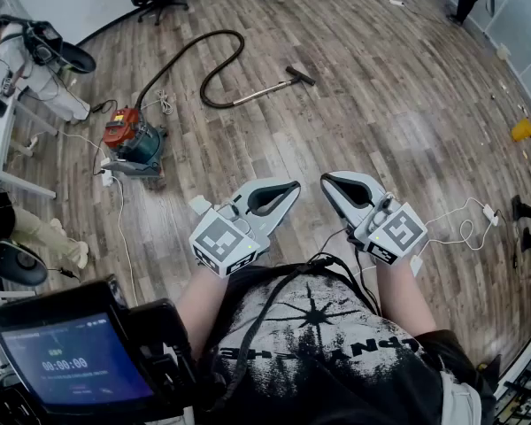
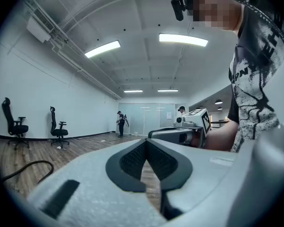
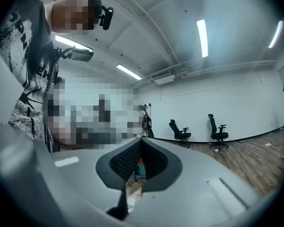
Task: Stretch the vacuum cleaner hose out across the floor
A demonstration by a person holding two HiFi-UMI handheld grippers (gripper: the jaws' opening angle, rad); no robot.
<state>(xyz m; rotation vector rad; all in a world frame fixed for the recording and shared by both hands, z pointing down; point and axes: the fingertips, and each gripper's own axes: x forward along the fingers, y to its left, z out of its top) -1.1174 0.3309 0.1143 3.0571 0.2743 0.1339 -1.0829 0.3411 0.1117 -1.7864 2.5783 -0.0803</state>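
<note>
On the wooden floor (image 1: 398, 122), well ahead of me, the vacuum cleaner hose (image 1: 191, 52) lies in a loose loop. It runs from the orange-and-teal vacuum cleaner (image 1: 133, 142) to a metal wand (image 1: 264, 92) ending in a floor head (image 1: 301, 75). I hold the left gripper (image 1: 294, 185) and the right gripper (image 1: 326, 180) side by side near my chest, pointing level. Both pairs of fingers (image 2: 132, 159) are closed tip to tip, with nothing between them. The hose lies well apart from the fingers, ahead and to the left. In the left gripper view a short stretch of it shows low at the left.
</note>
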